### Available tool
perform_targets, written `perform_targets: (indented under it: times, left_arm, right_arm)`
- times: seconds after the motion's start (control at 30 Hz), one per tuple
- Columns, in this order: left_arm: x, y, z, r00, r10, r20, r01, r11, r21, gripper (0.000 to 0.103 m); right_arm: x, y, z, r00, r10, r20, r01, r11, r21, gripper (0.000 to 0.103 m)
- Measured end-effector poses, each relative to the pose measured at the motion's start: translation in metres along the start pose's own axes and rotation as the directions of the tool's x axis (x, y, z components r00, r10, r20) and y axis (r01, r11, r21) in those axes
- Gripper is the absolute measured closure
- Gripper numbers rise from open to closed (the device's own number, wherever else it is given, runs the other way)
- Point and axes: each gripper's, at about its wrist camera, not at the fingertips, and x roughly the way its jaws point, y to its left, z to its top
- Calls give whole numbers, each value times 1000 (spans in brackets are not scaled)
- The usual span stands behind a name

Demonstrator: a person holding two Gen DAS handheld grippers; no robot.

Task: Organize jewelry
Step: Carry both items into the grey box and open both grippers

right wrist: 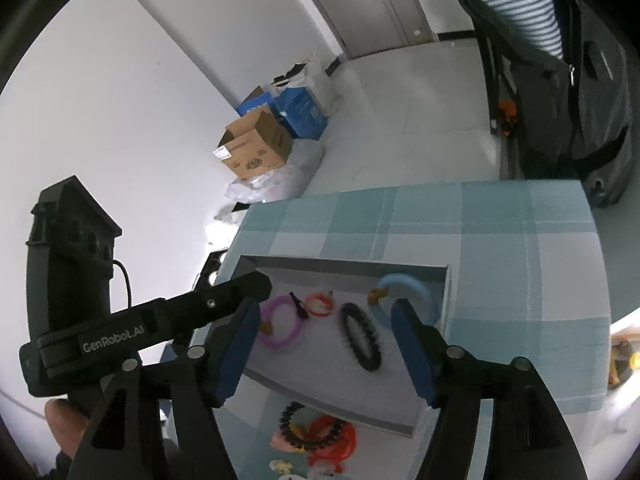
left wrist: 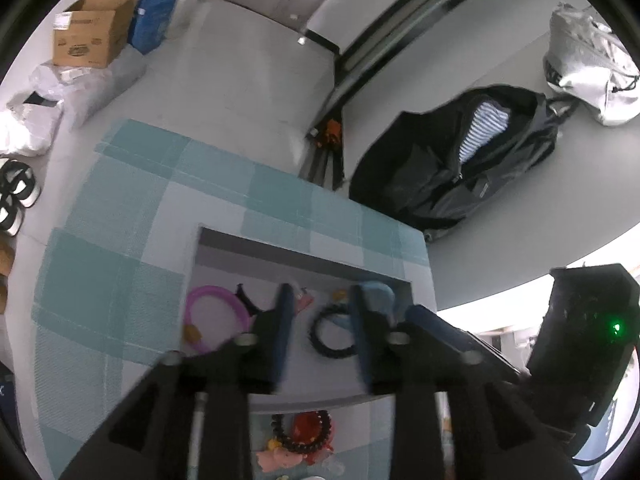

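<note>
A shallow grey tray (left wrist: 304,266) (right wrist: 344,265) lies on a teal checked cloth (left wrist: 120,260) (right wrist: 520,240). In it are a pink ring (left wrist: 216,312) (right wrist: 280,326), a small orange ring (right wrist: 320,304), a black beaded bracelet (left wrist: 332,336) (right wrist: 362,336) and a light blue ring (left wrist: 378,294) (right wrist: 404,282). My left gripper (left wrist: 320,300) hangs open over the tray, with the black bracelet lying on the floor between its fingers, untouched. My right gripper (right wrist: 324,312) is open wide above the tray, its right fingertip (right wrist: 400,308) beside the blue ring. Nothing is held.
Loose red, black and pink jewelry (left wrist: 304,432) (right wrist: 316,432) is piled on the cloth in front of the tray. On the floor beyond the table stand a cardboard box (left wrist: 92,32) (right wrist: 256,148), a blue box (right wrist: 300,112), an open black bag (left wrist: 460,160) and a silver bag (left wrist: 588,64).
</note>
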Motion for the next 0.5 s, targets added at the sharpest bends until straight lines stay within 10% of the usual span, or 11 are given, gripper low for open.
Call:
perform_targets:
  times: [0.5]
  left_arm:
    - [-27,-4,-21,992,104,67,-110,990,91,53]
  right_arm:
    - [-34,-1,-9,996,-25,81,30,998,-52,19]
